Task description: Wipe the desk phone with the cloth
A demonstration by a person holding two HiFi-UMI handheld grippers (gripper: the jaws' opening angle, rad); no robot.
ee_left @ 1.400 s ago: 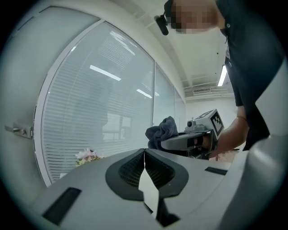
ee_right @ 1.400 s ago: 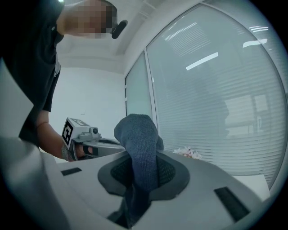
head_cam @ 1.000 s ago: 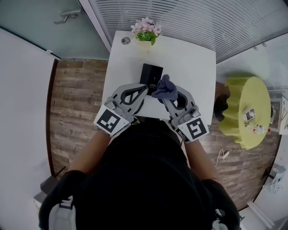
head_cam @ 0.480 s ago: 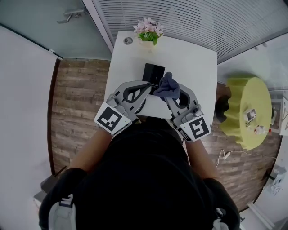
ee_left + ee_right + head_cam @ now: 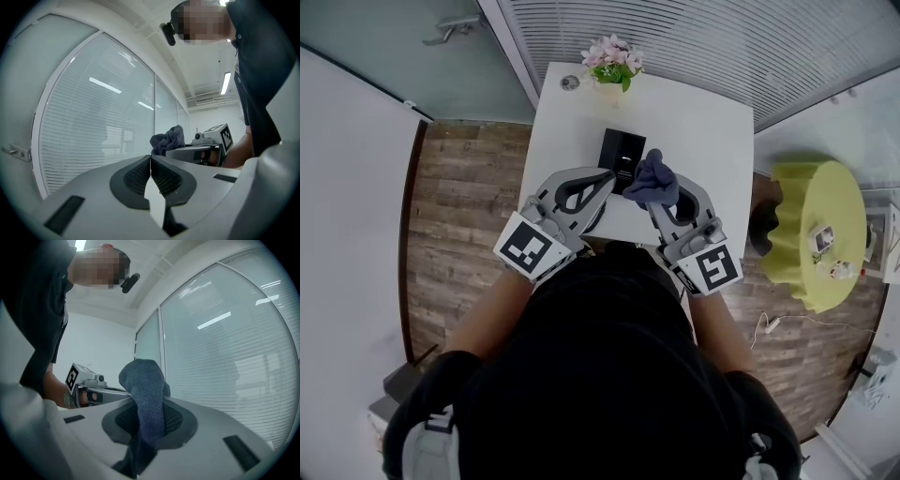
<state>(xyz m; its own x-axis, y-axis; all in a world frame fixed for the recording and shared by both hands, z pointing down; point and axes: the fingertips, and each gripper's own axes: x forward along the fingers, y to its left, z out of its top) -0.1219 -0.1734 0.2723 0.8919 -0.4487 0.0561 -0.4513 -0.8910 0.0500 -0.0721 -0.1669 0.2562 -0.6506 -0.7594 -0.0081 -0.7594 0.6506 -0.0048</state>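
Observation:
The black desk phone (image 5: 621, 152) lies on the white desk (image 5: 703, 122), just beyond both grippers. A dark blue cloth (image 5: 654, 181) is bunched at the tip of my right gripper (image 5: 661, 194), beside the phone's right near corner. In the right gripper view the right gripper (image 5: 149, 414) is shut on the cloth (image 5: 146, 394), which sticks up between the pads. My left gripper (image 5: 604, 177) sits at the phone's near left edge. In its own view the left gripper (image 5: 150, 165) is shut with nothing between its jaws. Both gripper views point up at the blinds, so neither shows the phone.
A pot of pink flowers (image 5: 610, 59) stands at the desk's far edge, with a small round item (image 5: 570, 82) to its left. A yellow round table (image 5: 818, 230) with small objects sits on the wooden floor to the right. Glass walls with blinds (image 5: 694, 37) lie behind the desk.
The right gripper and cloth have shifted slightly right along the phone's near edge. The left gripper has barely moved.

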